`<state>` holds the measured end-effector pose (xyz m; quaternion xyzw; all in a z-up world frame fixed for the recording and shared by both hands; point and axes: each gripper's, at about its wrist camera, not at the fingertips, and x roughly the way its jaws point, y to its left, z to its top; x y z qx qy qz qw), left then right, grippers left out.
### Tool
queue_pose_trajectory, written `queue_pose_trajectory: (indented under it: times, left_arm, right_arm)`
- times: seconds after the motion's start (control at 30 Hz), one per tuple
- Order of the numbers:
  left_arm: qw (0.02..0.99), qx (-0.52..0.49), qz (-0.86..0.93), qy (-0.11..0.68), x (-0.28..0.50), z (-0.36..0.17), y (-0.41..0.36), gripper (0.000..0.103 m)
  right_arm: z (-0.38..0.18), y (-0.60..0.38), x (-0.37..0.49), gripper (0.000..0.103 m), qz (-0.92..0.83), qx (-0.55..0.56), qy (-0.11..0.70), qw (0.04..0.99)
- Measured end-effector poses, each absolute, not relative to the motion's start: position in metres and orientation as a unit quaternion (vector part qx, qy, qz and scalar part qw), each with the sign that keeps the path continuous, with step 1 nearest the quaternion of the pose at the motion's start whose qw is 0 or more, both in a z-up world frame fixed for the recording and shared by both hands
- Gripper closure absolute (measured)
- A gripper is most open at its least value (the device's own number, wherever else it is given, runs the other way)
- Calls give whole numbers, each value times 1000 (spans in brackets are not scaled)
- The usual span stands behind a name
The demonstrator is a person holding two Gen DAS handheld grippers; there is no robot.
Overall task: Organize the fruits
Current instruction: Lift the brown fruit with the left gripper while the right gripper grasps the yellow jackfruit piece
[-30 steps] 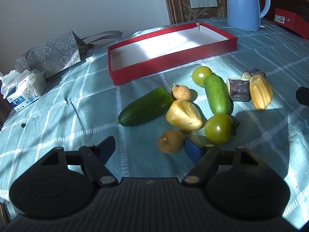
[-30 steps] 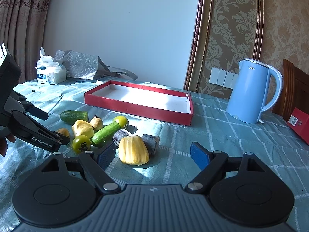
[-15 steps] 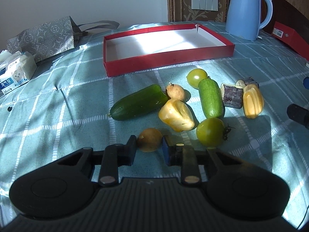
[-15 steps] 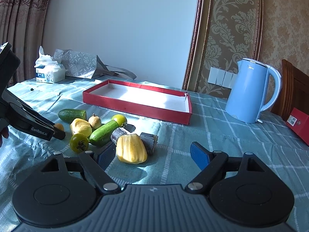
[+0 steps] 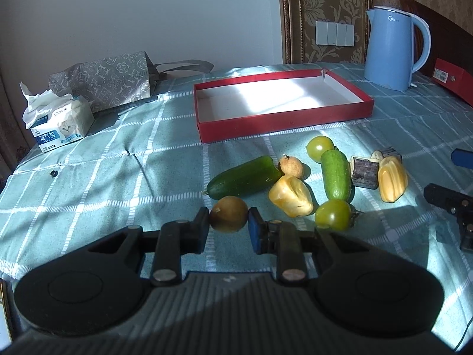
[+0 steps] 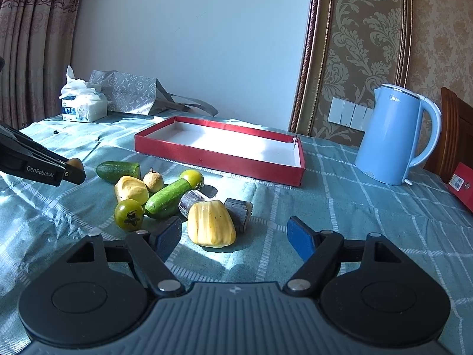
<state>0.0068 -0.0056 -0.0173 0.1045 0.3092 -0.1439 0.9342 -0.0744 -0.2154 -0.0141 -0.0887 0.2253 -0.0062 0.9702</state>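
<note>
My left gripper is shut on a small round brown fruit and holds it above the cloth, near the dark cucumber. The fruit also shows in the right wrist view. On the table lie a yellow fruit piece, another small brown fruit, a light cucumber, two green tomatoes, two sugarcane chunks and a yellow jackfruit piece. My right gripper is open just before the jackfruit piece. The empty red tray lies behind the pile.
A blue kettle stands at the back right beside a red box. A tissue pack and a grey gift bag sit at the back left. A chair back stands at the right edge.
My left gripper closed on the small brown fruit and lifted it off the cloth. The right gripper stayed open and barely moved.
</note>
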Motion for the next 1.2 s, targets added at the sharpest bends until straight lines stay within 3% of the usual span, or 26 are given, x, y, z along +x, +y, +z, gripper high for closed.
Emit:
queue_pose_trajectory:
  times: [0.1,0.73,0.83,1.2]
  left_arm:
    - [935,108,-144,306,5,-16,-8,78]
    - [937,116,-140,298,0,-14,-11,78]
    - [937,115,-140,299,1,-15,-10,78]
    - [937,113,-141,298,-1,-15,-11,78]
  right_arm:
    - [-17,-216,-66,48,3,-83,239,967]
    - [-40,-204,-14,48,34,-95,310,945]
    - [-42,-202,-15,58,39,-93,312,945]
    - [-43,-202,-15,59,42,-98,310,945]
